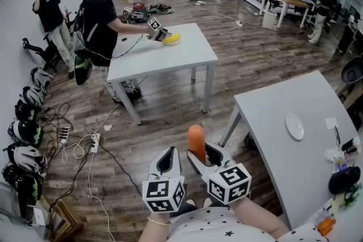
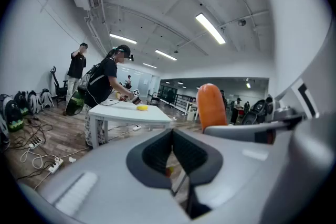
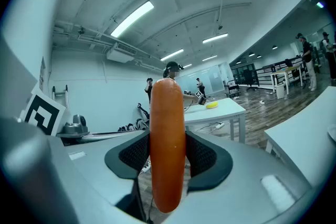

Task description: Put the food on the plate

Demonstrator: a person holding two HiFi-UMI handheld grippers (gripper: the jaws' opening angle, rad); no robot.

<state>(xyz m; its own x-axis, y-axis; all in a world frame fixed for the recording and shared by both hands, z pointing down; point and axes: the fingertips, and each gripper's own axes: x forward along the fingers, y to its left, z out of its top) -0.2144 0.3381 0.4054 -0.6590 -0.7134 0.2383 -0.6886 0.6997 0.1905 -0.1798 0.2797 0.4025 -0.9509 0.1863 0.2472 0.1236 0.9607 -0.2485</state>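
Orange sausage (image 3: pixel 167 144) clamped between right jaws.

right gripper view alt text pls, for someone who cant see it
The right gripper holds an orange sausage upright between its jaws, filling the centre. Behind it, a person in black stands at a white table.

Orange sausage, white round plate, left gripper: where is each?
orange sausage (image 3: pixel 167 139), right gripper view, middle of its length.
white round plate (image 1: pixel 294 126), head view, its bare centre.
left gripper (image 2: pixel 172 132), left gripper view, between its fingertips.
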